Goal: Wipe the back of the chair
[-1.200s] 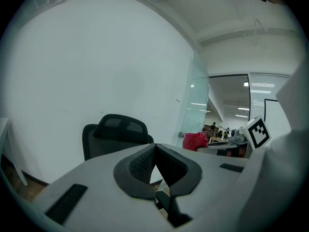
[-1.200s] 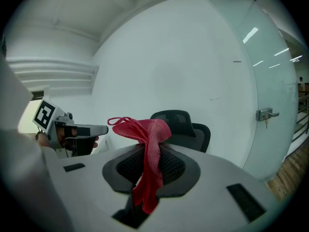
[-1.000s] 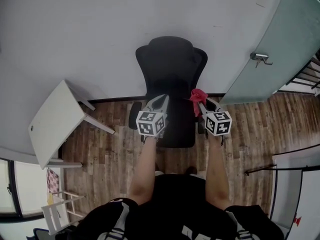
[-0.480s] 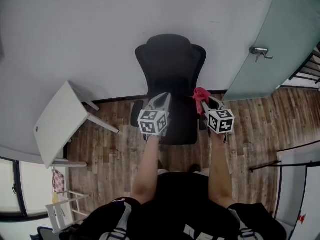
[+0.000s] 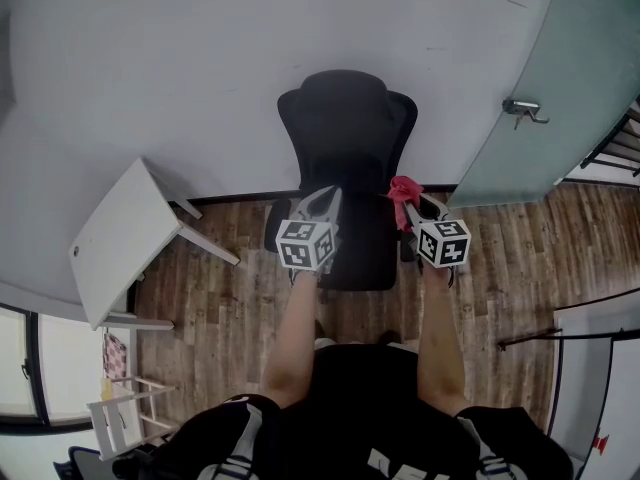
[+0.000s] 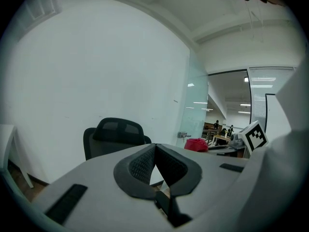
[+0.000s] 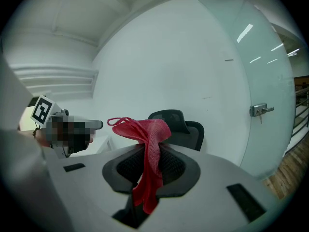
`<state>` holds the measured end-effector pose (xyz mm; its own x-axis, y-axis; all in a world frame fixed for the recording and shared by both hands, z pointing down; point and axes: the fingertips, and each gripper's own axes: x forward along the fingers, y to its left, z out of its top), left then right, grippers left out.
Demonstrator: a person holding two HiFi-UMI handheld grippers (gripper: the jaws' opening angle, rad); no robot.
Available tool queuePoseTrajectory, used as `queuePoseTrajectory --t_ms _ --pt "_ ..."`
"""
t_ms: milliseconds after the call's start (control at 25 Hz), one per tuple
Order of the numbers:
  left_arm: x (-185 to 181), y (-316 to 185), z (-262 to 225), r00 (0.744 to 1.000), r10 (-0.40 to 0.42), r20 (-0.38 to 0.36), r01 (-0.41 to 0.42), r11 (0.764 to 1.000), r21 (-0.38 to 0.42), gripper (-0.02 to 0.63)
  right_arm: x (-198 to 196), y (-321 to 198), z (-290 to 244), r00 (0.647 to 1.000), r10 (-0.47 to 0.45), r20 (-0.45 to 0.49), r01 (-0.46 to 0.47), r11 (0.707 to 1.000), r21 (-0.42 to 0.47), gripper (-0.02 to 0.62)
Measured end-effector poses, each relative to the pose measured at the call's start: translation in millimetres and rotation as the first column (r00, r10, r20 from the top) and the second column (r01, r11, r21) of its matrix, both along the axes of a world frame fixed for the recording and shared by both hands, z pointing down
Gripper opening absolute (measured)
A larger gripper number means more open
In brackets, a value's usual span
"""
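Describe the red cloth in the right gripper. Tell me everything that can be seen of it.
The red cloth is a small rag with a loose, knitted-looking weave, crumpled rather than folded. The right gripper has it pinched between its fingers. A bunched part with a thin loop stands up above them, and a narrower tail hangs down between them. Nothing else visibly touches it. The black chair stands beyond it against the wall, seemingly out of contact.

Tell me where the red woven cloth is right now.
The red woven cloth is clamped in the right gripper, hanging down between its jaws. In the head view it sits by the right side of the black office chair.
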<state>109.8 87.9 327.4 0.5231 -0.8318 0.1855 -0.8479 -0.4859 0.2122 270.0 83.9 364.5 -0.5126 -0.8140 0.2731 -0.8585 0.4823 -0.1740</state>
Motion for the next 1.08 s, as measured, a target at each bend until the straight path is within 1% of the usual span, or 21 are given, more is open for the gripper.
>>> queuePoseTrajectory --t_ms 320,640,1080 --pt "-7.3 5.7 1.8 1.000 -0.003 0.002 0.003 1.000 -0.006 0.021 -9.9 3.0 -0.5 1.000 -0.011 0.011 0.011 1.000 0.003 0.083" --pt "-9.8 3.1 -2.9 1.000 -0.002 -0.003 0.002 1.000 -0.005 0.021 -10.1 -0.6 -5.3 1.000 -0.011 0.013 0.011 1.000 0.003 0.083" --pt "-14.1 -5.0 -5.5 1.000 -0.007 -0.008 0.007 1.000 -0.001 0.021 -10.9 -10.1 -9.5 1.000 -0.017 -0.006 0.017 1.000 0.021 0.083"
